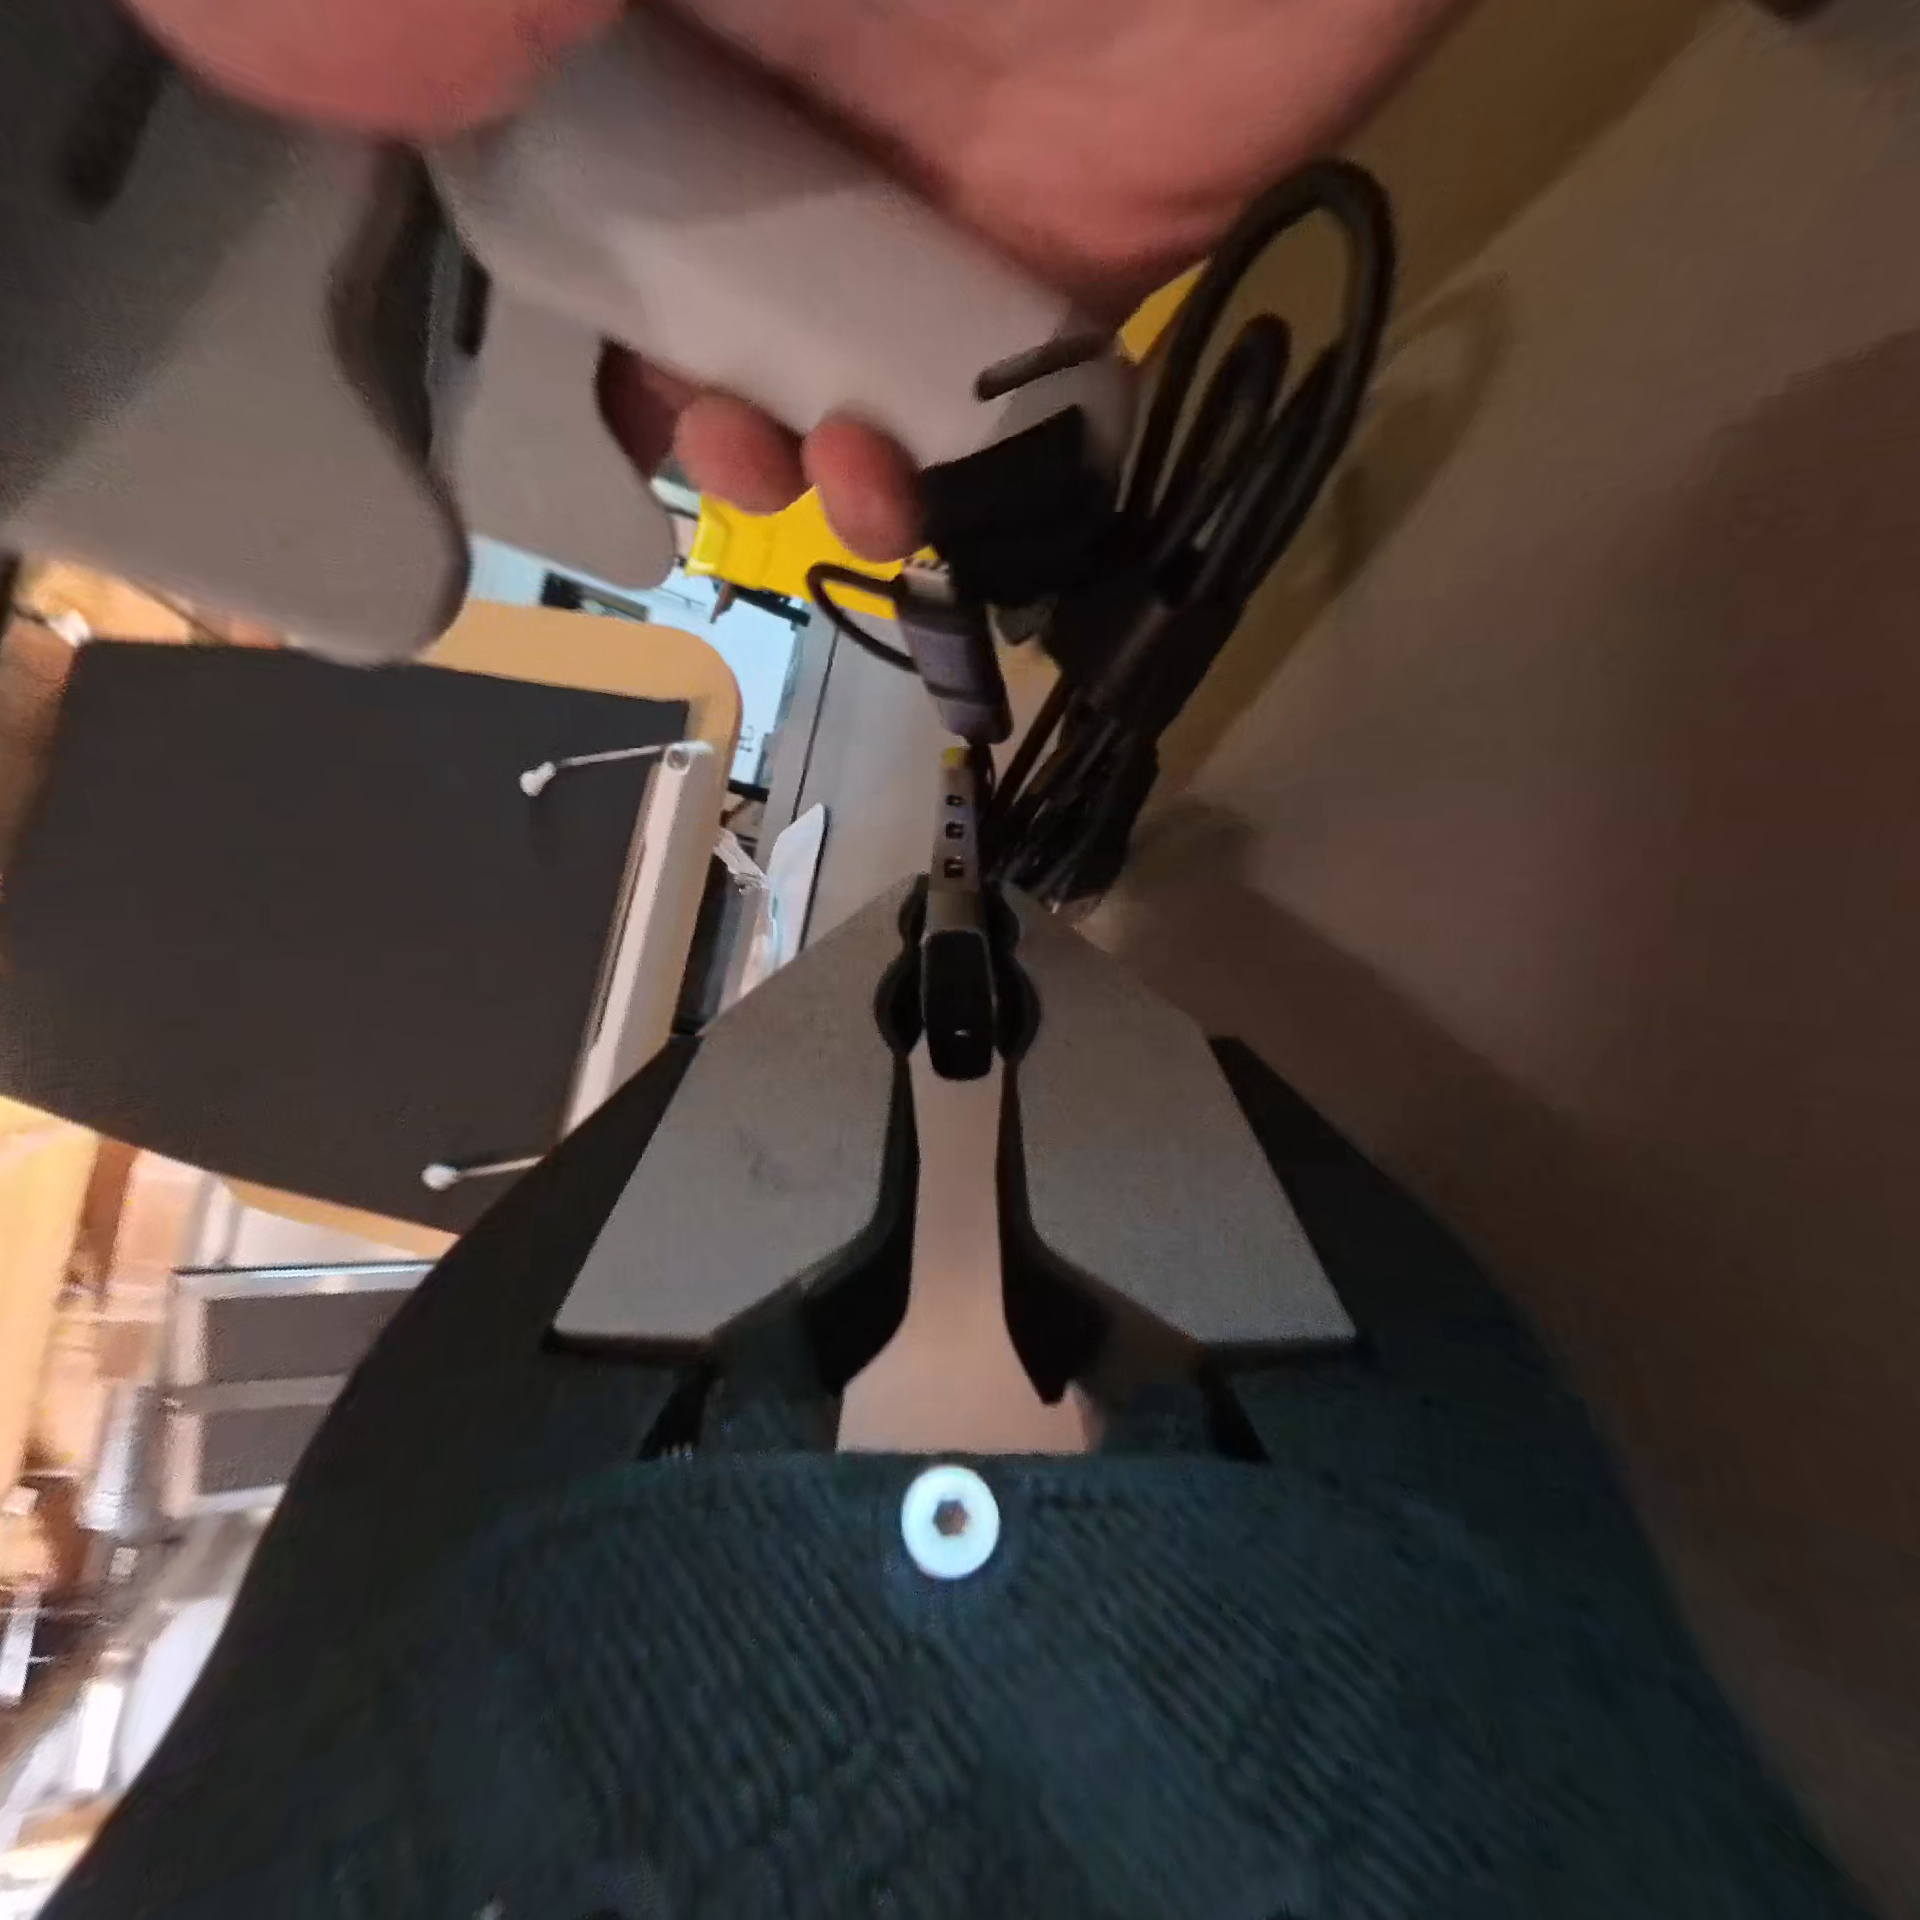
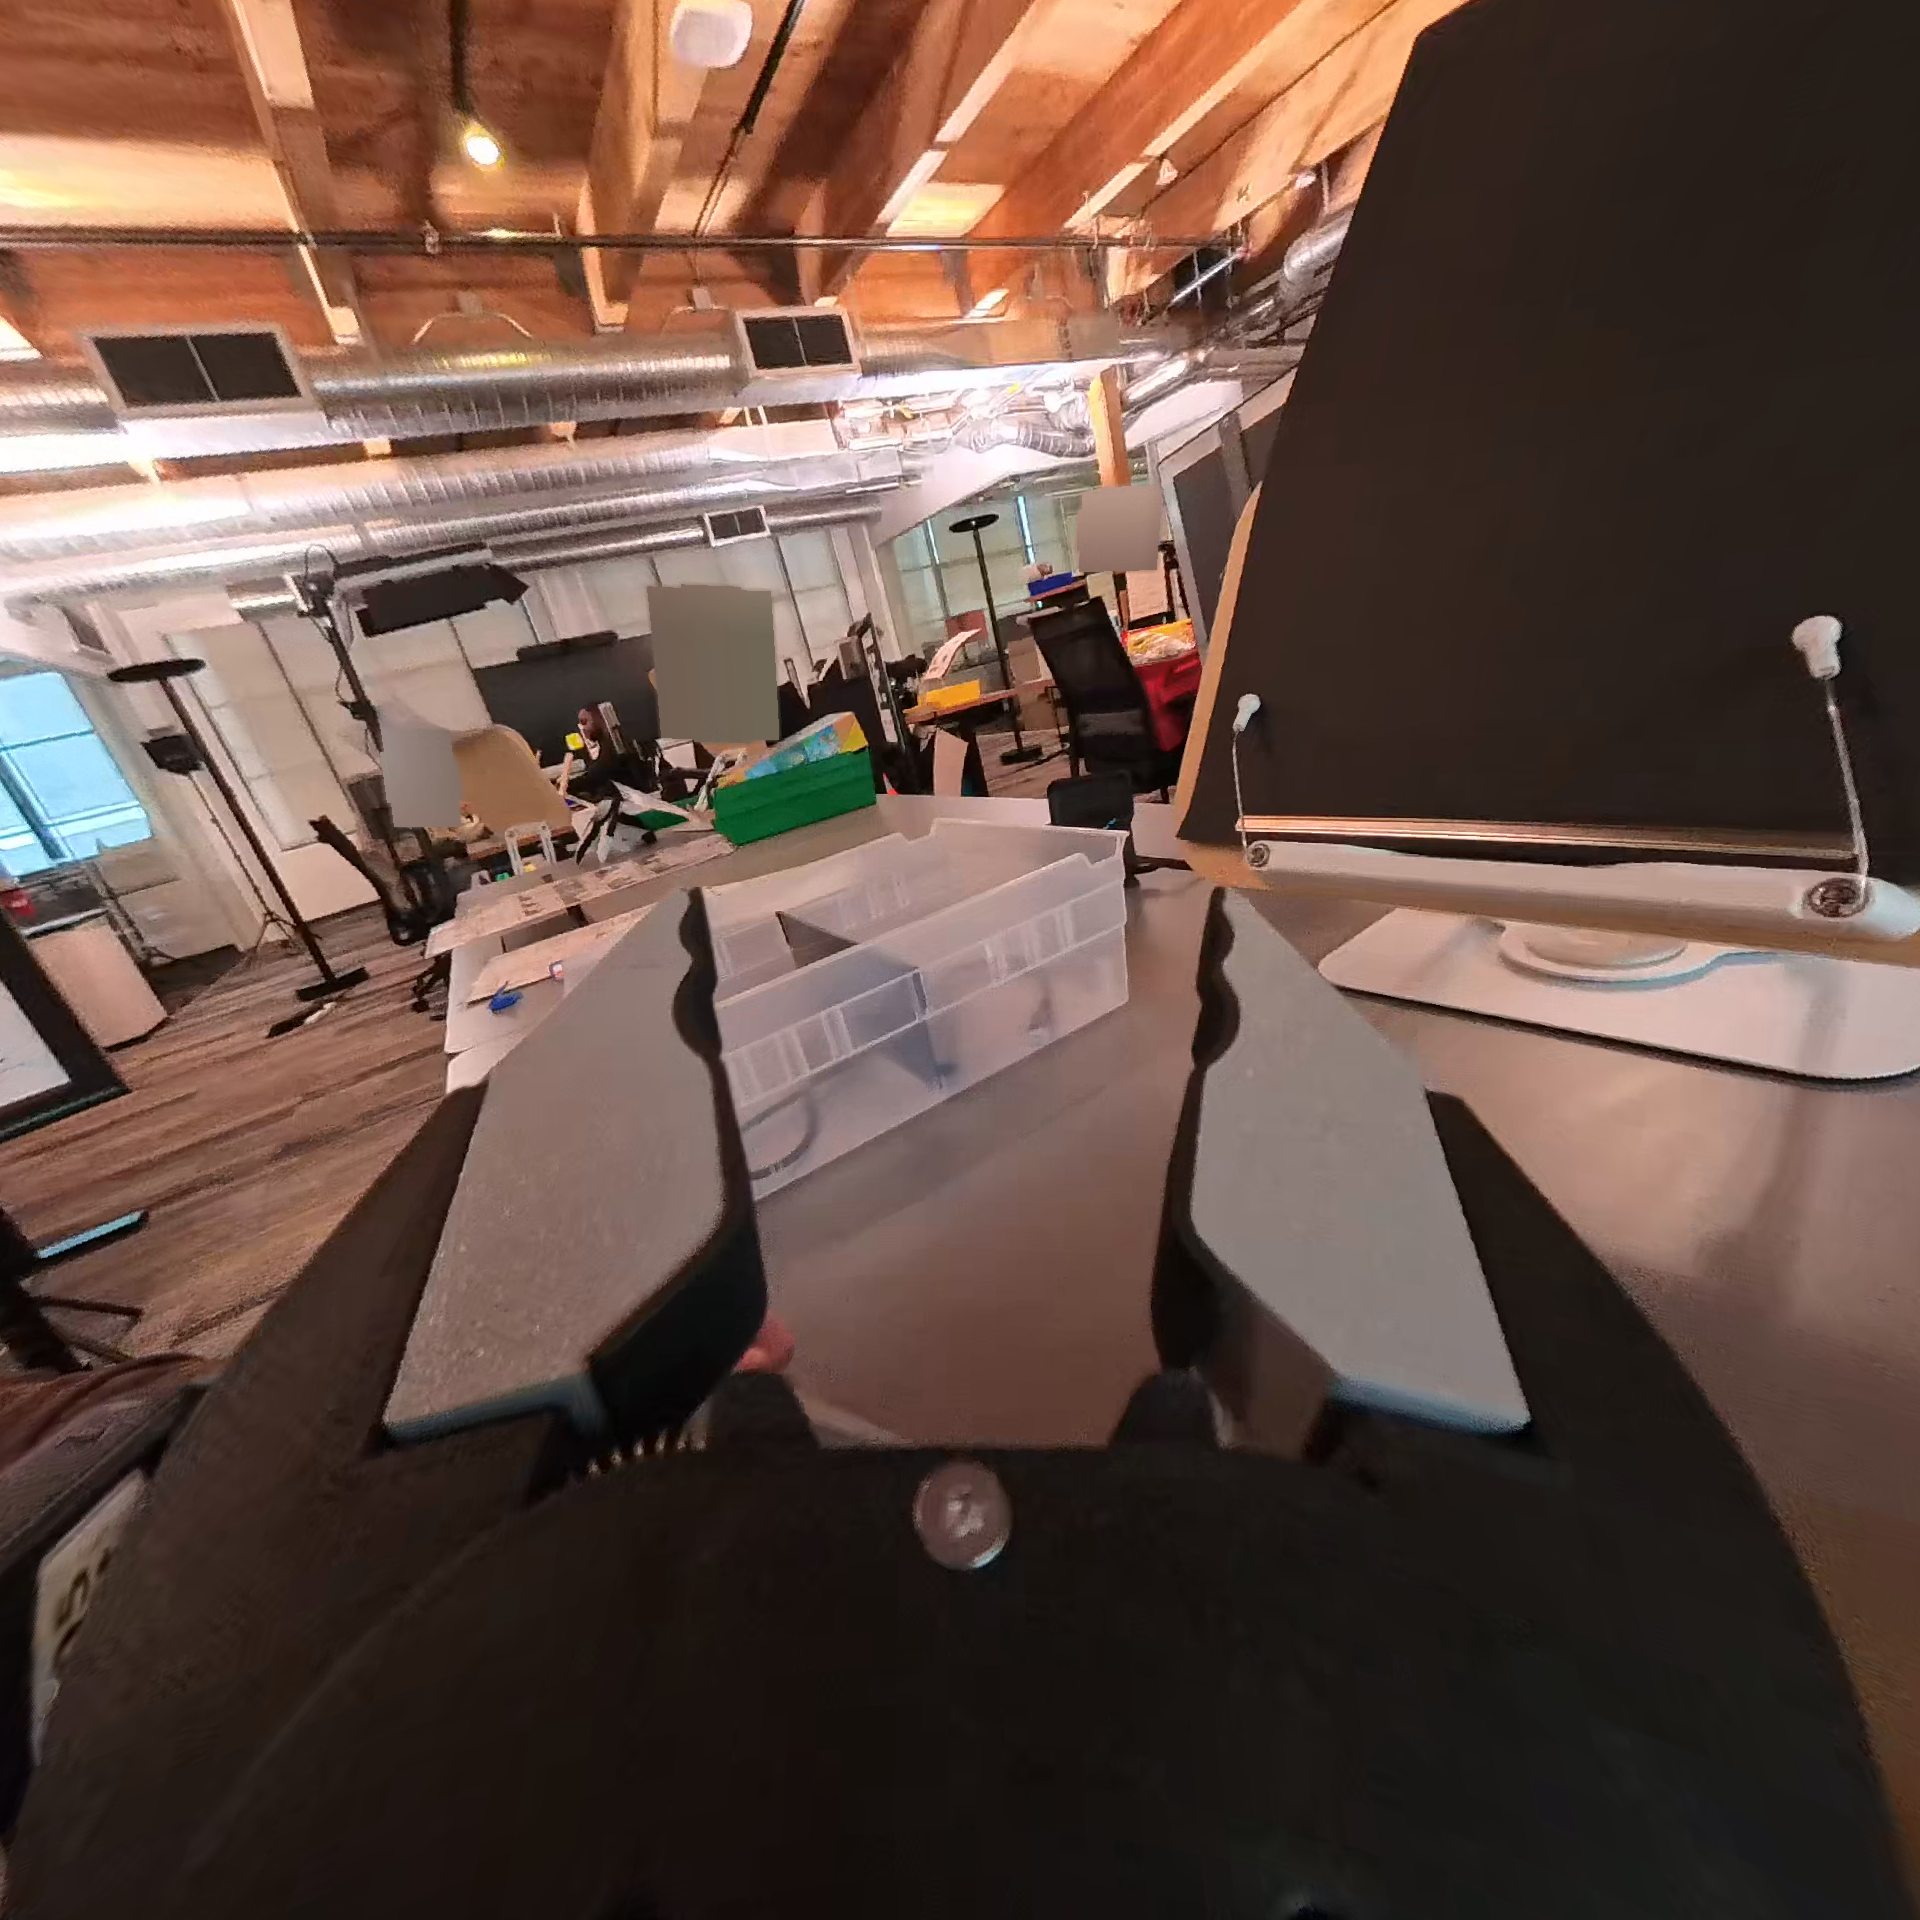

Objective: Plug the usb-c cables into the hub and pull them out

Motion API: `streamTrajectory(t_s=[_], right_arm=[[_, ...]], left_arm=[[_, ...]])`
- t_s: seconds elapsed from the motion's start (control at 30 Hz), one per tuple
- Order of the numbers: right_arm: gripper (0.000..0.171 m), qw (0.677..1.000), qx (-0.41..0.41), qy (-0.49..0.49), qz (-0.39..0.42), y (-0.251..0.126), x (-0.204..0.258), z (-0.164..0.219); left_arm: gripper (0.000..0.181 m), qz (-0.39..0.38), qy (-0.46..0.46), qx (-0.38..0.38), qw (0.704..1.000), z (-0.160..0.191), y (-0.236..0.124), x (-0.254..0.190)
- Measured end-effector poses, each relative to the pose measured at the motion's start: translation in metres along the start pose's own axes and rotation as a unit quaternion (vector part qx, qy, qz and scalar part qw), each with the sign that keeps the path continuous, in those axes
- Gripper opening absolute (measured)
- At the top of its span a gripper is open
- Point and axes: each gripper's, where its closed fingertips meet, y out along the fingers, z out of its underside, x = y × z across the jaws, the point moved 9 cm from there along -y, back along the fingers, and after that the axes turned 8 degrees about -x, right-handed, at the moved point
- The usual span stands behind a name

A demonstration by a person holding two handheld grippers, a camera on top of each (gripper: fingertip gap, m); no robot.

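Observation:
In the left wrist view my left gripper point(image 1: 958, 935) is shut on a slim grey hub point(image 1: 956, 831), which sticks out past the fingertips with a row of small ports showing. A grey USB-C plug point(image 1: 961, 665) meets the hub's far end; I cannot tell if it is seated. Its black cable point(image 1: 1247, 499) lies coiled on the beige table point(image 1: 1558, 831) just beyond. A person's hand point(image 1: 831, 468) holding a blurred grey handle point(image 1: 312, 416) hangs close above the plug. In the right wrist view my right gripper point(image 2: 956, 997) is open and empty above the table.
A clear plastic divided tray point(image 2: 935, 935) stands on the table point(image 2: 1558, 1195) ahead of my right gripper. A black board on a white stand point(image 2: 1558, 520) rises at the right and also shows in the left wrist view point(image 1: 312, 914). An office with chairs and desks lies beyond. The left gripper's tips are roughly 15 cm from the right gripper's.

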Motion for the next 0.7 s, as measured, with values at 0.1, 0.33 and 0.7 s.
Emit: streamTrajectory(t_s=[0.1,0.33,0.7], right_arm=[[0.091,1.000,0.007,-0.008,0.007,-0.002,-0.002,-0.002],[0.082,0.997,-0.050,-0.051,0.039,-0.018,-0.008,-0.043],[0.086,0.978,0.174,-0.090,0.076,-0.050,0.003,-0.085]], left_arm=[[0.007,0.014,0.102,0.006,0.995,-0.004,0.000,-0.005],[0.007,0.067,0.247,0.018,0.966,-0.010,-0.001,-0.011],[0.007,-0.030,0.028,-0.005,0.999,0.018,-0.008,0.014]])
